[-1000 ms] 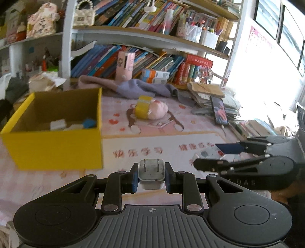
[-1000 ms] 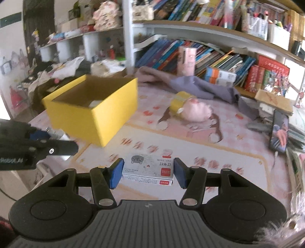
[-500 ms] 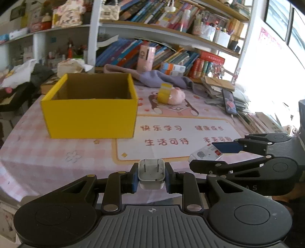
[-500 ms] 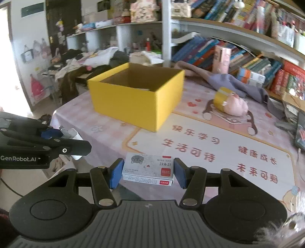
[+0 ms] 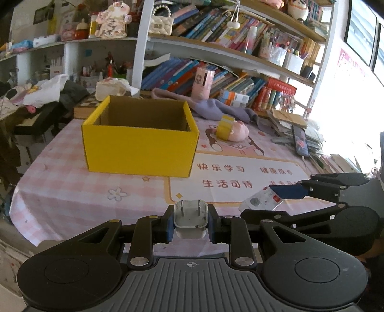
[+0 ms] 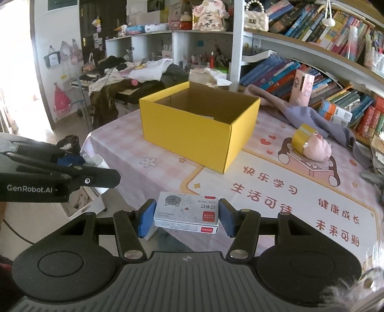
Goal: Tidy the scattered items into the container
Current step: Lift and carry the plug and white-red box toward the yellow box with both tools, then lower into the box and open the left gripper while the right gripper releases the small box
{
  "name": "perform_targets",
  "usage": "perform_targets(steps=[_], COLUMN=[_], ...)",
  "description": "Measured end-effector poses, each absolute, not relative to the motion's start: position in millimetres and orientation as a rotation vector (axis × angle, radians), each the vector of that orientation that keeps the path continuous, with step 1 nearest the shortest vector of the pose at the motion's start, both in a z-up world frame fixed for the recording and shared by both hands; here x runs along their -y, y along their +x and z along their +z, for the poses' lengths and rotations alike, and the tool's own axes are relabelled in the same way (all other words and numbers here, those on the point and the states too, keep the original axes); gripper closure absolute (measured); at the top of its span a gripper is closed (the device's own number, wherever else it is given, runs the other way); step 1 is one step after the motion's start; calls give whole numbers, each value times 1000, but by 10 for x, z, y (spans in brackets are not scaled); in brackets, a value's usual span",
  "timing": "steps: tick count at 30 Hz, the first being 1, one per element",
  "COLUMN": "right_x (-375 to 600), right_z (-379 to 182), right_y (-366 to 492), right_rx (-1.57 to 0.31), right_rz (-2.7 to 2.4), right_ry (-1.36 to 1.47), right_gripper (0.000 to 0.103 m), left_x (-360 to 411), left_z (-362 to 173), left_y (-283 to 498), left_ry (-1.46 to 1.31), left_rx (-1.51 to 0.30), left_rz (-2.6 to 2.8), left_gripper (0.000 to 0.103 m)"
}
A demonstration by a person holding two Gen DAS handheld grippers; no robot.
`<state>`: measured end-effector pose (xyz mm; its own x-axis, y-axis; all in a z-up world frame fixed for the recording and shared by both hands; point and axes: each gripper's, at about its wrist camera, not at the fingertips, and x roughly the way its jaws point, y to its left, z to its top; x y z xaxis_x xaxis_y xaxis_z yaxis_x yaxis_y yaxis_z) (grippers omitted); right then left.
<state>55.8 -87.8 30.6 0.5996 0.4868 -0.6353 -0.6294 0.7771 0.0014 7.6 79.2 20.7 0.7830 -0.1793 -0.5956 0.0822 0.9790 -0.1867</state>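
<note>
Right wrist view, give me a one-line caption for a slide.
Right tool holds a staple box short of the yellow box; left tool alongside.

Place: I see a home, it looks like a child's study room.
Shelves: long white bookshelf (image 5: 216, 55) full of colourful books, a plush toy (image 5: 111, 22) on top.
Table: pink checked tablecloth (image 5: 72, 187) with a cartoon study mat (image 6: 276, 187) bearing Chinese words.
Clutter: clothes pile (image 6: 134, 74) on a side desk, small bags (image 6: 61, 56) hanging on the wall.
</note>
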Motion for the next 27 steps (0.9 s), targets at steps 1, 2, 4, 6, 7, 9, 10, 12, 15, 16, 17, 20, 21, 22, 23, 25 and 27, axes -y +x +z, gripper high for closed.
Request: perform_targets(steps=[1, 2, 4, 6, 7, 9, 10, 12, 15, 16, 17, 20, 21, 22, 23, 25, 27], right_x=[861, 843, 808, 764, 743, 717, 700, 672, 627, 602, 581, 518, 504, 489, 472, 438, 396], right_z=[309, 308, 307, 319, 332, 353, 358, 352, 328, 314, 303, 300, 309, 324, 345, 388, 435], right_y=[553, 552, 560, 570, 580, 593, 609, 643, 700, 730, 754, 873, 924, 981, 1049, 1195, 1374], right_rx=[-660, -659, -659, -660, -659, -656, -657, -664, -673, -675, -673, -656, -648, -637, -622, -595, -578], right_rz=[655, 657, 663, 673, 679, 688, 693, 701, 724, 735, 744, 765, 768, 771, 772, 774, 777], right_ry=[-234, -235, -239, -248, -254, -265, -271, -278, -284, -288, -292, -299, -298, -297, -294, -292, -288], right_gripper=[49, 49, 49, 49, 49, 49, 49, 49, 49, 49, 49, 49, 49, 49, 49, 49, 49], left_x=[-808, -825, -860, -897, -910, -922, -923, -926, -970, -992, -1024, -1126, -1155, -1178, -1198, -1236, -1280], left_z=[209, 209, 210, 223, 229, 221, 211, 188, 162, 163, 171, 223, 245, 266, 289, 325, 375], left_y=[72, 70, 74, 90, 100, 125, 143, 174, 211, 223, 237, 318, 363, 416, 484, 632, 828], left_ry=[-154, -155, -160, -169, -173, -179, -182, -185, -190, -195, -202, -215, -212, -208, -201, -192, -189], left_rx=[-655, -654, -653, -652, -651, -653, -657, -666, -668, -661, -648, -610, -602, -597, -591, -581, -567], left_rz=[-140, -140, -135, -129, -128, -129, -130, -132, -118, -105, -92, -58, -50, -45, -42, -38, -39], left_gripper=[78, 78, 78, 78, 78, 78, 78, 78, 78, 78, 78, 78, 78, 78, 78, 78, 78])
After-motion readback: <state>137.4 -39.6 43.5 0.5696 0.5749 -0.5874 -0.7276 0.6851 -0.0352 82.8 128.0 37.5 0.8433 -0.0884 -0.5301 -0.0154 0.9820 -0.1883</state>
